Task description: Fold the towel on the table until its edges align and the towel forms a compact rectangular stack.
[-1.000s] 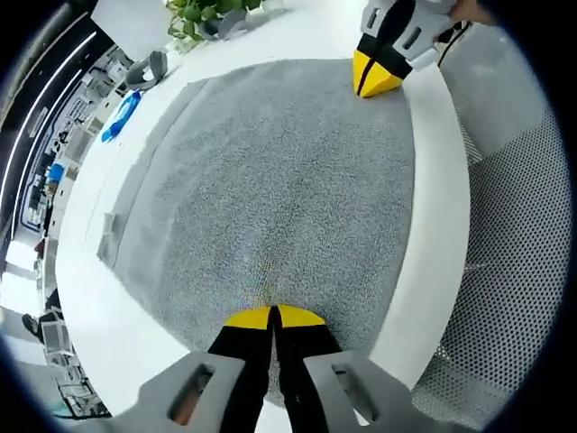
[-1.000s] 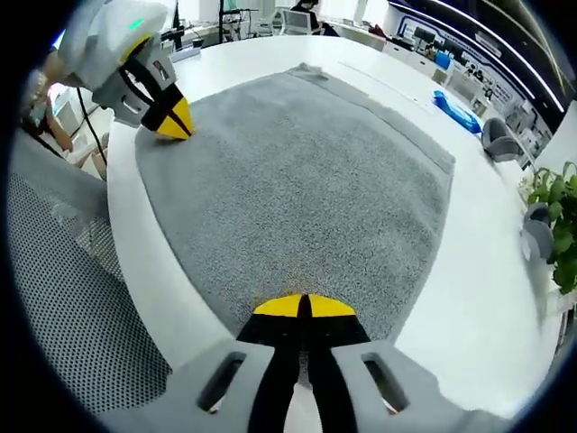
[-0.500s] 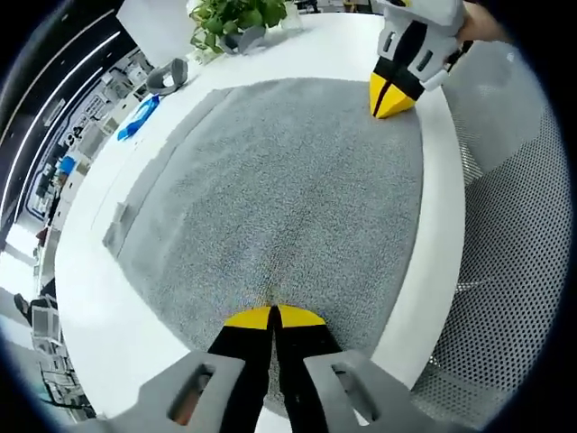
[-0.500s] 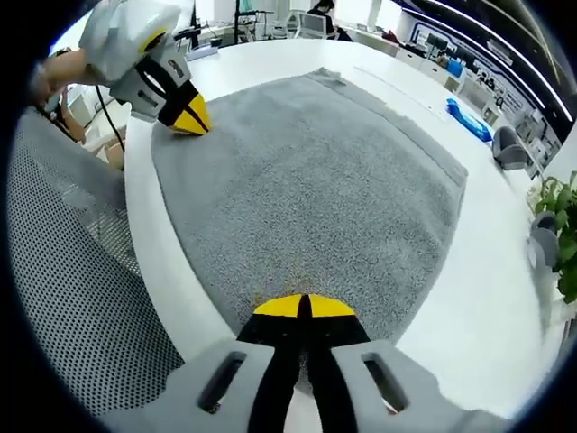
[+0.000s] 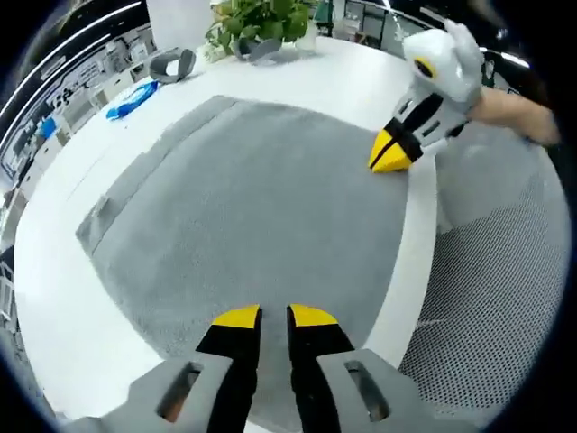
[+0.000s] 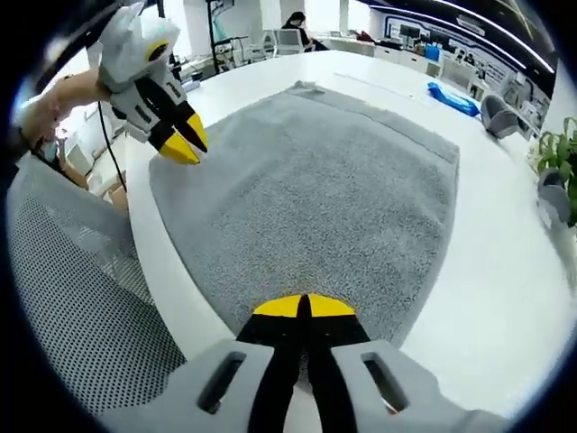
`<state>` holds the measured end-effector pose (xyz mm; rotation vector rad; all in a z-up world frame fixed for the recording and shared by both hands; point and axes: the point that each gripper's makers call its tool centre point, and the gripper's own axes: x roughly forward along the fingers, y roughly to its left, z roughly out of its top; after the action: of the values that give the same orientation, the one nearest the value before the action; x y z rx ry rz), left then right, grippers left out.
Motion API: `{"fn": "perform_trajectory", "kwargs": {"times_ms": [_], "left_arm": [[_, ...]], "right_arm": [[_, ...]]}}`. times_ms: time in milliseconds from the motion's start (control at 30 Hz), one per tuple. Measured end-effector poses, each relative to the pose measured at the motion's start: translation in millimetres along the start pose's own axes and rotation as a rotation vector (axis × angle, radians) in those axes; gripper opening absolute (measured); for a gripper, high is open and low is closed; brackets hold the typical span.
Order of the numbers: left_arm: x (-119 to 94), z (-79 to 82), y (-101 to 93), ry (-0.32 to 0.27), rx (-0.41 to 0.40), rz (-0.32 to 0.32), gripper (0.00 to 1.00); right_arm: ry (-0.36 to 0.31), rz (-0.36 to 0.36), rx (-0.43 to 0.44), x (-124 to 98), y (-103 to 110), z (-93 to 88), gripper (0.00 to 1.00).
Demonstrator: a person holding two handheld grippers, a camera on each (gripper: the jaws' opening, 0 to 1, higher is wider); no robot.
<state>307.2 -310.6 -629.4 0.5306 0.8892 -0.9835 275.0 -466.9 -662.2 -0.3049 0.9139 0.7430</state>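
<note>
Towel [image 5: 243,207]: flat on counter [image 5: 361,81]. Your left claw [image 5: 274,317] has just parted, releasing its corner; right claw [image 6: 301,307] stays pinched on towel. Regrasp before folding.

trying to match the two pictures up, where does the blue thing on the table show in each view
Left gripper view: the blue object lies on the white table at upper left, beyond the grey towel's far edge.
Right gripper view: the blue object sits at upper right, again past the towel's far edge.
Shared landmark: the potted plant, top centre in the left view, at the right edge in the right view.
</note>
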Motion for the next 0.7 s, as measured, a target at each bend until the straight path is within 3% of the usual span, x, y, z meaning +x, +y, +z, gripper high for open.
{"fn": "perform_trajectory", "kwargs": {"times_ms": [67, 233, 333, 433, 467, 567, 700], "left_arm": [[8.0, 18.9, -17.2, -0.030, 0.053, -0.057, 0.12], [39.6, 43.1, -53.0, -0.025, 0.112, -0.117, 0.12], [53.3, 44.6, -65.3, 0.000, 0.125, -0.139, 0.11], [65.0, 36.1, -62.6, 0.053, 0.179, -0.094, 0.10], [63.7, 43.8, -62.1, 0.005, 0.177, -0.094, 0.10], [62.1, 40.4, -60.7, -0.010, 0.148, -0.078, 0.09], [60.9, 40.7, -60.3, -0.097, 0.156, -0.054, 0.09]], "right_arm": [[-0.006, 0.007, -0.006, 1.7, 2.2, 2.3, 0.00], [-0.029, 0.001, -0.072, 8.3, 6.3, 11.3, 0.00], [-0.025, -0.016, -0.111, 9.7, 7.2, 13.3, 0.00], [-0.020, -0.016, -0.146, 9.5, 6.5, 13.1, 0.00], [-0.021, -0.012, -0.147, 9.8, 5.9, 13.1, 0.00], [-0.017, 0.014, -0.162, 9.1, 5.3, 12.9, 0.00], [0.015, 0.046, -0.239, 2.0, 4.7, 5.1, 0.00]]}}
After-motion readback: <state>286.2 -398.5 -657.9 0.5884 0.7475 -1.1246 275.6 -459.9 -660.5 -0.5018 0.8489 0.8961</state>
